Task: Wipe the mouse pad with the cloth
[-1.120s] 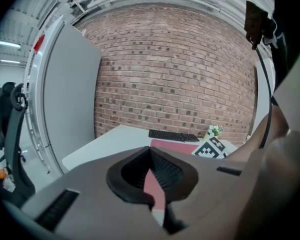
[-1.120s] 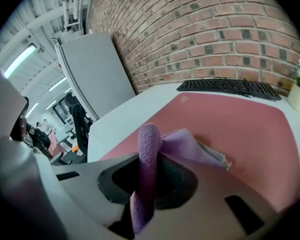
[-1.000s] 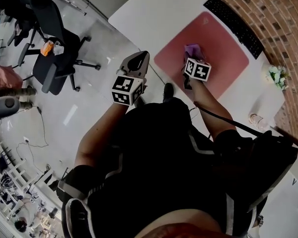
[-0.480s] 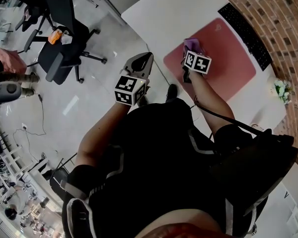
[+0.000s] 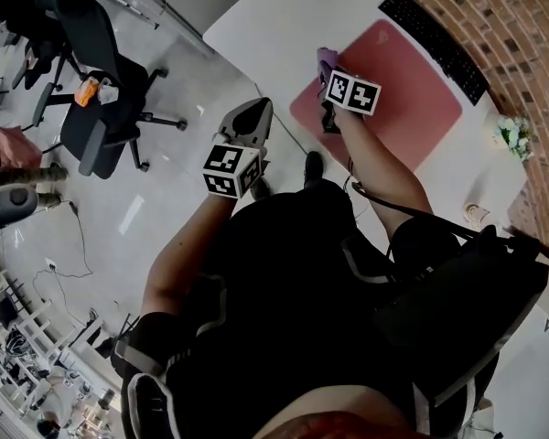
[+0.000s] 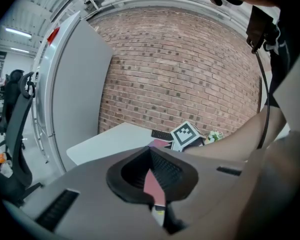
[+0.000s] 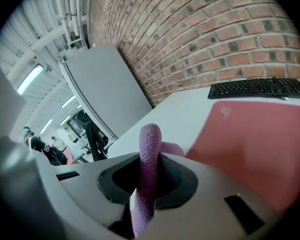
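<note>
Cloth [image 5: 326,59] at mouse pad [image 5: 404,91] edge

The cloth [image 7: 150,149] is purple and fuzzy. It is bunched into a thin strip that stands up between the jaws of the right gripper [image 7: 149,179], which pinch it tight. The mouse pad [image 5: 398,80] is pinky red and lies flat on the white worktop [image 5: 284,16]. It is just ahead of that gripper, to its right. The cloth's far end sits at the pad's left edge.

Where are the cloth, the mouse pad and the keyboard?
cloth [image 7: 149,154], right gripper view, on its upright purple fold.
mouse pad [image 5: 407,94], head view, on its bare red middle.
keyboard [image 5: 433,47], head view, on the middle of its keys.
</note>
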### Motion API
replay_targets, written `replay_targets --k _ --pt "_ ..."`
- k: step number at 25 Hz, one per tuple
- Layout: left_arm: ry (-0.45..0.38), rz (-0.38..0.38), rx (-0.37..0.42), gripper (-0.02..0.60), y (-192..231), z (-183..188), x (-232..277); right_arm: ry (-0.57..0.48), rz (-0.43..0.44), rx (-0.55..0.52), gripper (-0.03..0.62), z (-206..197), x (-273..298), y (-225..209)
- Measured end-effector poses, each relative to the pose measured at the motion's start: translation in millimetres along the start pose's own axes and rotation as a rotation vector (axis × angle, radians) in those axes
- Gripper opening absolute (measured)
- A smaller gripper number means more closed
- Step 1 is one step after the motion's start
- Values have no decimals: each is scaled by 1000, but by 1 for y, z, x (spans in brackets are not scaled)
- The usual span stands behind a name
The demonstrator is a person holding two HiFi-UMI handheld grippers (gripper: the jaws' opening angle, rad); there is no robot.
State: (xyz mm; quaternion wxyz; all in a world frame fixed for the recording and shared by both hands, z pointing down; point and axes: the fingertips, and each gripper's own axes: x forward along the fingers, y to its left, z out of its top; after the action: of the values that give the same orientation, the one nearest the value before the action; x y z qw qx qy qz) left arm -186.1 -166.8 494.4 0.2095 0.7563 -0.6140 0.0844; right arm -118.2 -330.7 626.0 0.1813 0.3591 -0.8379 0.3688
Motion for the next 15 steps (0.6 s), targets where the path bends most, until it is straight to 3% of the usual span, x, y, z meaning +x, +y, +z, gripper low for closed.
replay_targets --k 3,7,15 --pt "-6 -48 13 3 -6 -1 0 -79 18 47 63 15 -22 4" --pt "-22 -183 34 3 -32 7 2 -183 -35 86 63 36 -77 -4" --pt "-27 -374 75 3 -68 9 1 -383 -284 173 63 36 -198 -64"
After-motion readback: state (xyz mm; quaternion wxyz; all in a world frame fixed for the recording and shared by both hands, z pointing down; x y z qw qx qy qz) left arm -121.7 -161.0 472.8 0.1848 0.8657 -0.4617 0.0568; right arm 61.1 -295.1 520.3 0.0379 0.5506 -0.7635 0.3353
